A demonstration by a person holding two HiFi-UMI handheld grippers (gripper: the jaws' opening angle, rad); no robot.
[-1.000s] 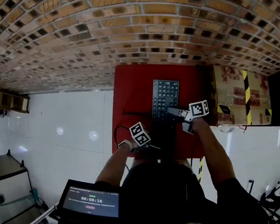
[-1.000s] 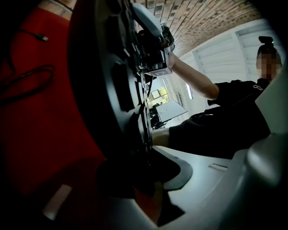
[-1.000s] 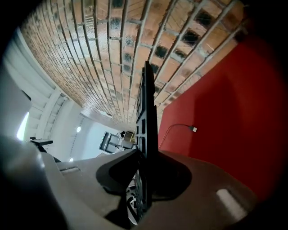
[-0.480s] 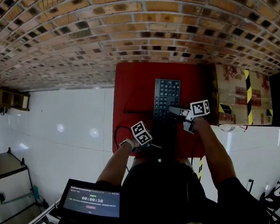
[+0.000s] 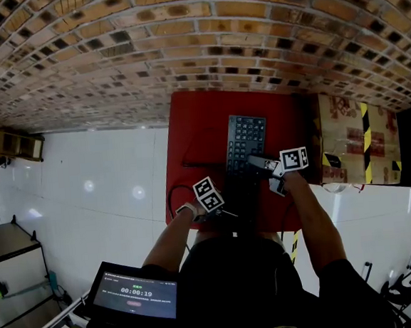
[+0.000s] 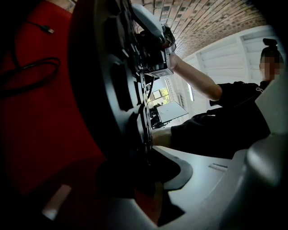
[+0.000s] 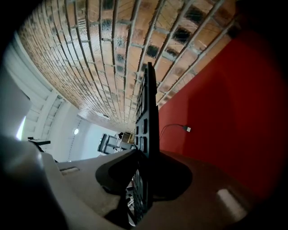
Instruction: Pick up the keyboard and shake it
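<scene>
1. Head view: the black keyboard (image 5: 246, 140) is at centre frame, over the red table (image 5: 195, 132), keys up, with its long axis running up the frame.
2. My left gripper (image 5: 230, 209) meets the keyboard's near end from the lower left. My right gripper (image 5: 253, 164) comes in from the right onto its right edge.
3. Left gripper view: the jaws are clamped on the keyboard (image 6: 103, 90), which fills the middle edge-on, underside showing.
4. Right gripper view: the jaws pinch the keyboard (image 7: 146, 112) at bottom centre, with the key rows facing left.
5. A black cable (image 7: 173, 127) lies on the table at right of that view. I cannot tell whether the keyboard is clear of the surface.
</scene>
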